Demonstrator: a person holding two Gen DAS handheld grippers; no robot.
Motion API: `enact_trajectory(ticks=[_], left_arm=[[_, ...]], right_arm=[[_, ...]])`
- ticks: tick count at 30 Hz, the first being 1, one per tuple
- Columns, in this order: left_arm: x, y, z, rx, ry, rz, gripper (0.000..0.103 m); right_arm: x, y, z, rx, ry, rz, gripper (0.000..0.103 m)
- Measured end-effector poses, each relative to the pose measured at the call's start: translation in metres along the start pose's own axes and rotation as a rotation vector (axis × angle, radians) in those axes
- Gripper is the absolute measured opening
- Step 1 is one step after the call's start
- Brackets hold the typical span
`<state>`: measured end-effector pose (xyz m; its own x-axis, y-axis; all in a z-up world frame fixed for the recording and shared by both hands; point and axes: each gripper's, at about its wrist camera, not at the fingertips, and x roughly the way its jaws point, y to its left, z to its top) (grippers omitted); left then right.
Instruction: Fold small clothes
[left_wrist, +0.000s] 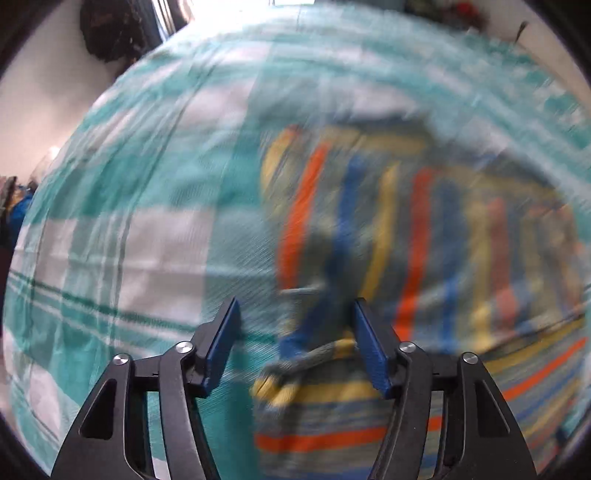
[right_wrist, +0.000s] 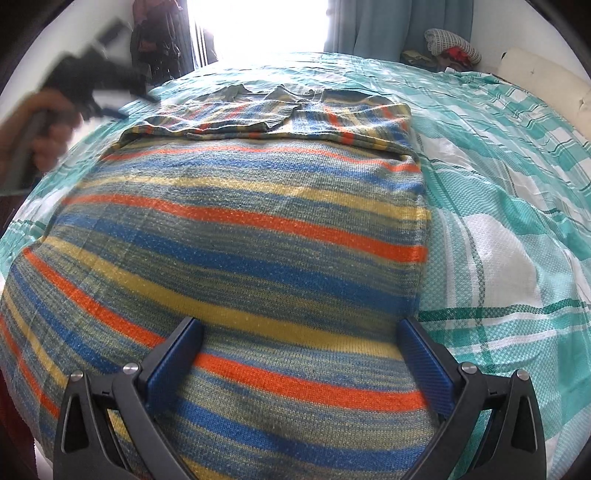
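Observation:
A striped knit sweater (right_wrist: 240, 229) in orange, blue, yellow and grey-green lies flat on a bed, its sleeves folded across the far end. My right gripper (right_wrist: 299, 332) is open, its jaws spread wide just above the sweater's near part. My left gripper (left_wrist: 295, 310) is open and empty; a bunched edge of the sweater (left_wrist: 406, 229) lies below and between its fingers. The left wrist view is blurred. The left gripper also shows in the right wrist view (right_wrist: 107, 107), held by a hand above the sweater's far left corner.
The bed is covered with a teal and white checked sheet (right_wrist: 498, 240). A bright window and curtain (right_wrist: 388, 26) are behind it. Folded items (right_wrist: 450, 46) sit at the far right. A dark bag (left_wrist: 110, 29) hangs on the wall.

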<state>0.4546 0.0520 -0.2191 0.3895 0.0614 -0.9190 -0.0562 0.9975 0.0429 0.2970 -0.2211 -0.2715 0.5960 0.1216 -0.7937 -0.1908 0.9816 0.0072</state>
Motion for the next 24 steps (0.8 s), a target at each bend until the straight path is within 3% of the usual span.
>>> enact_trajectory(ticks=[2,3,9,14,18,22,24], left_arm=[[-0.01,0.025,-0.013,-0.073,-0.053,-0.002,0.084],[-0.015,0.034,-0.018,-0.098,-0.057,0.01,0.087],[-0.074,0.06,-0.067,-0.06,-0.134,-0.014,0.084],[-0.126,0.031,-0.136,0.012,-0.199,-0.105,0.09],[-0.143,0.003,-0.189,0.039,-0.199,-0.166,0.093],[-0.126,-0.02,-0.228,0.063,-0.141,-0.147,0.093],[-0.115,-0.028,-0.244,0.09,-0.135,-0.096,0.095]], right_arm=[[-0.001,-0.001,0.0,-0.002,0.007,0.006,0.103],[-0.001,-0.002,0.0,-0.002,0.008,0.008,0.103],[-0.001,-0.002,0.005,-0.007,0.049,0.009,0.103],[-0.02,0.001,0.008,0.015,0.106,-0.042,0.103],[-0.038,0.014,0.0,-0.012,0.112,-0.101,0.103],[-0.047,0.025,-0.01,-0.029,0.115,-0.111,0.103],[-0.042,0.028,-0.016,-0.035,0.128,-0.103,0.103]])
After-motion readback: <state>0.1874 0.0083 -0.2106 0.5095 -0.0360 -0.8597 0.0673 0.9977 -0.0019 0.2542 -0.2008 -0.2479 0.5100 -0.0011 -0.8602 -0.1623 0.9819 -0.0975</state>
